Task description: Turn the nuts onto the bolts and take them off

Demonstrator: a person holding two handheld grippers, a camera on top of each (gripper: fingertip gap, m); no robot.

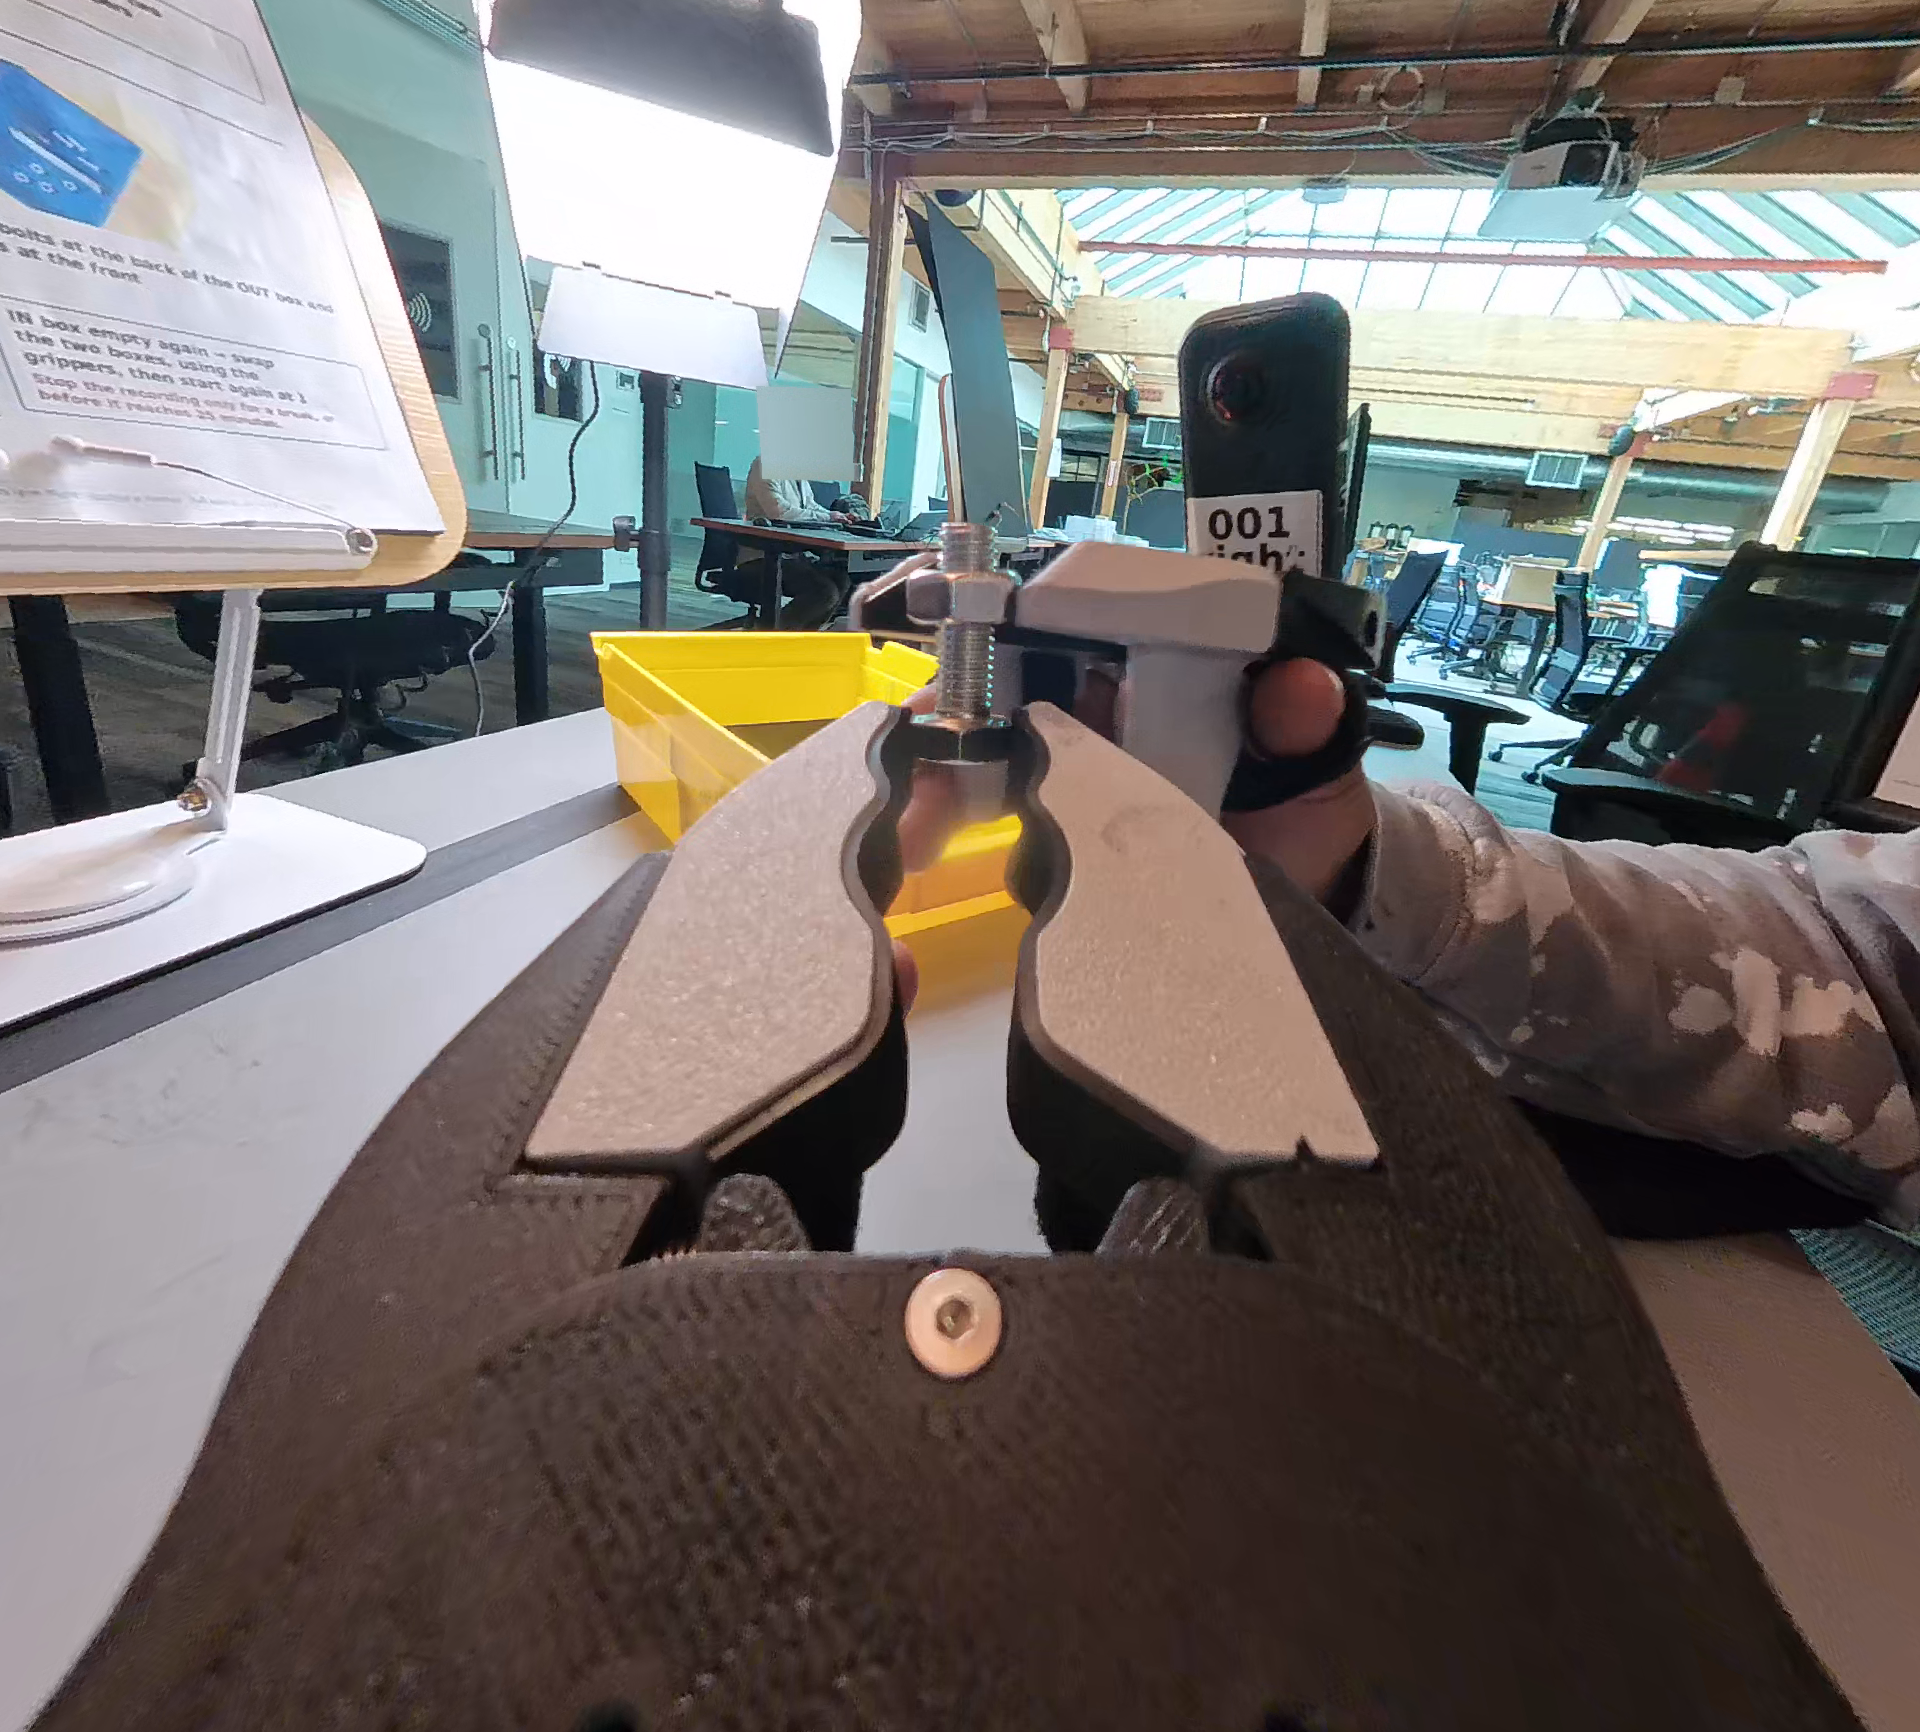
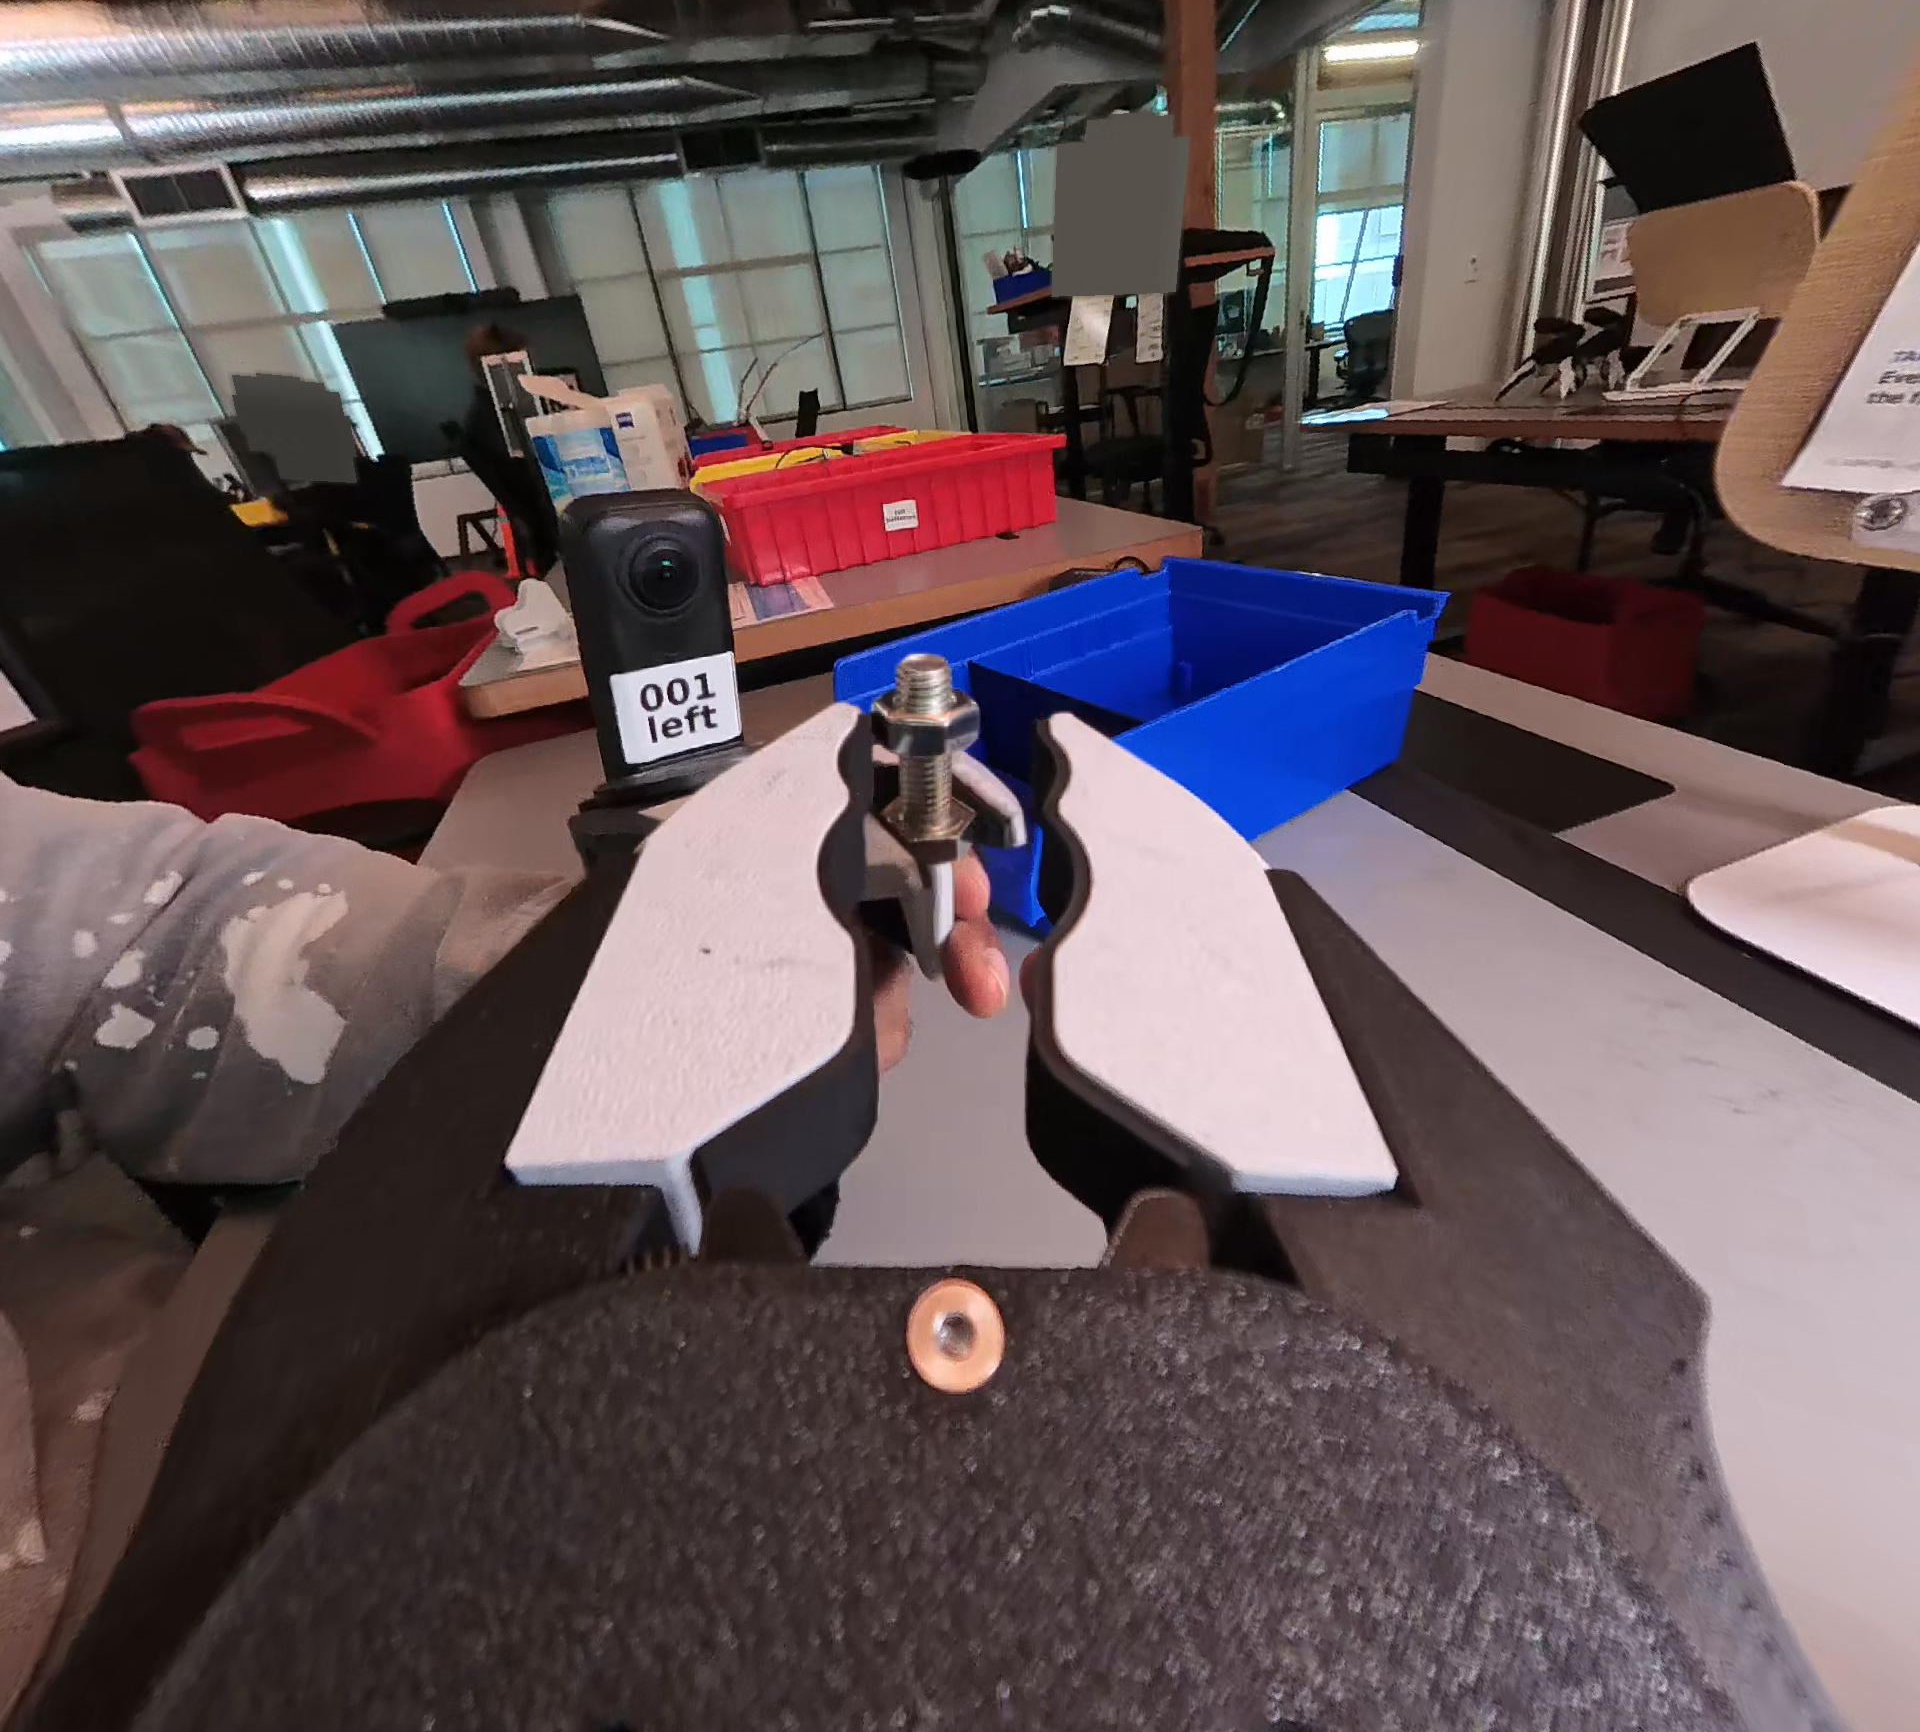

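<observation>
**Steel nut part-way along the bolt, mid-frame**

Zinc-bright threaded bolt (image 1: 961, 643) stood upright at frame centre, its flanged head clamped in the left claw (image 1: 961, 740). Right claw (image 2: 951, 752) gripped the hex nut (image 2: 925, 718) near the tip. Judgement: keep the axes aligned and twist in short turns. Textured grey pads; yellow plastic bin (image 1: 717, 695) behind.

One bolt (image 1: 961, 643), one nut (image 1: 961, 599), two bins (image 1: 727, 695).

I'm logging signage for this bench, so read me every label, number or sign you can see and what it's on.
I can't quote writing; these bear it:
Sticker one, white, on a black camera, left wrist view.
Sticker two, same, right wrist view.
Printed sheet on a stand.
Red bin label: too small anyway.
</observation>
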